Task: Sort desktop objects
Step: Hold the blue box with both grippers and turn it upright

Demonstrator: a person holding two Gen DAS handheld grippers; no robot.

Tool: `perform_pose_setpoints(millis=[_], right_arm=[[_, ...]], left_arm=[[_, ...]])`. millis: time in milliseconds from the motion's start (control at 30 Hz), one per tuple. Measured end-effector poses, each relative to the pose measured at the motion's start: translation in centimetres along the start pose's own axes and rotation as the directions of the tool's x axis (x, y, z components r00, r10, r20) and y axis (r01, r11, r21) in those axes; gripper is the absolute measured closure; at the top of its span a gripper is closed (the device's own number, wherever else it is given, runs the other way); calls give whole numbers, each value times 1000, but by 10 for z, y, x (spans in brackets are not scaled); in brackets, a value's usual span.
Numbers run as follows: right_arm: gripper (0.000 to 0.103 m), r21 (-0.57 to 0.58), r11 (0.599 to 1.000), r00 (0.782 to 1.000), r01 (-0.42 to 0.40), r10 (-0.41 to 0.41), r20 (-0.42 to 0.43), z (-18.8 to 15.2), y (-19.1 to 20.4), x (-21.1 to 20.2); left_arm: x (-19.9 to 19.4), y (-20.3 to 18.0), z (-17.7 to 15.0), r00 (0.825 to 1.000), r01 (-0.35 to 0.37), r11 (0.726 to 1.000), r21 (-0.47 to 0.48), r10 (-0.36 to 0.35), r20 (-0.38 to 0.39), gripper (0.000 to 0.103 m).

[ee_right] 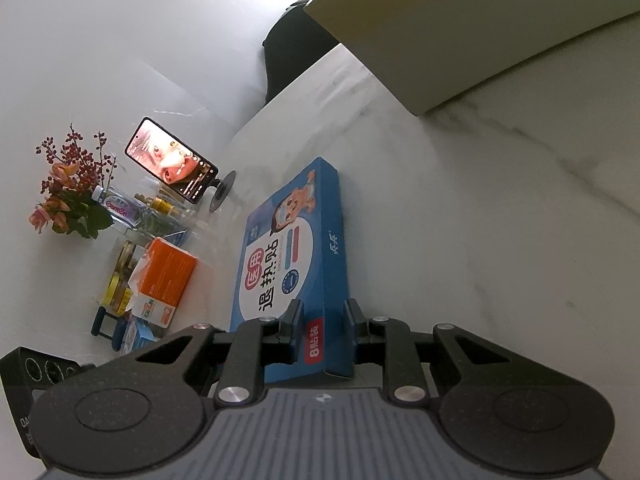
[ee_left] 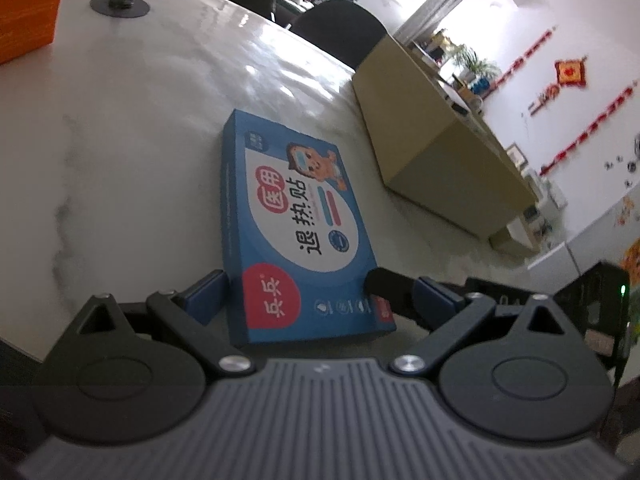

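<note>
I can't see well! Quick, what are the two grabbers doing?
Left gripper: open, its fingers either side of the blue box.
Right gripper: shut on the blue box's edge.

Window glare, soft blur, fisheye-bent edges.

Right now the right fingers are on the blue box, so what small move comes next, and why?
Probably lift the blue box slightly with the right gripper, which is shut on its near corner. The box seems to lie flat on the marble table, and the left gripper stands open around its near end without pressing it. A small lift would free it to carry toward the cardboard box, perhaps its destination.
</note>
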State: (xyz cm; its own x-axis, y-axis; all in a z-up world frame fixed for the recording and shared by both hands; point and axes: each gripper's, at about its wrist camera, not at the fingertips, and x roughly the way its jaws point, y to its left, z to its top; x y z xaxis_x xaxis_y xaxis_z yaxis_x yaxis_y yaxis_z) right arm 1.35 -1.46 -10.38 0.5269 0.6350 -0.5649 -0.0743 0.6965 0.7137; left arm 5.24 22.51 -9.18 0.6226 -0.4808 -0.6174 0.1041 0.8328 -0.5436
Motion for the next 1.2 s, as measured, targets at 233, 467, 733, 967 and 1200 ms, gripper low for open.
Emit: perform_pose_setpoints(millis=[233,467,733,967,1200], right_arm=[[77,-14,1000,1000,-2,2,-13,-4,-3,-8],[77,-14,1000,1000,-9,9,-22,-9,-6,-15],[77,-11,999,999,-30,29,-41,-17,-11,-24],[77,-12,999,998,-33,32,-55,-25,-11,-30],[76,-10,999,997,-38,38,-74,-32,-11,-37]], left_arm=[[-3,-8,-11,999,-4,999,49,6,-39,3],[-7,-13,-19,998,7,998,69,-3,-56,3],[-14,-16,-28,997,31,997,74,-25,-77,2],[-20,-20,-35,995,36,996,85,-28,-93,2],[-27,-25,-45,994,39,994,100,-28,-108,2]])
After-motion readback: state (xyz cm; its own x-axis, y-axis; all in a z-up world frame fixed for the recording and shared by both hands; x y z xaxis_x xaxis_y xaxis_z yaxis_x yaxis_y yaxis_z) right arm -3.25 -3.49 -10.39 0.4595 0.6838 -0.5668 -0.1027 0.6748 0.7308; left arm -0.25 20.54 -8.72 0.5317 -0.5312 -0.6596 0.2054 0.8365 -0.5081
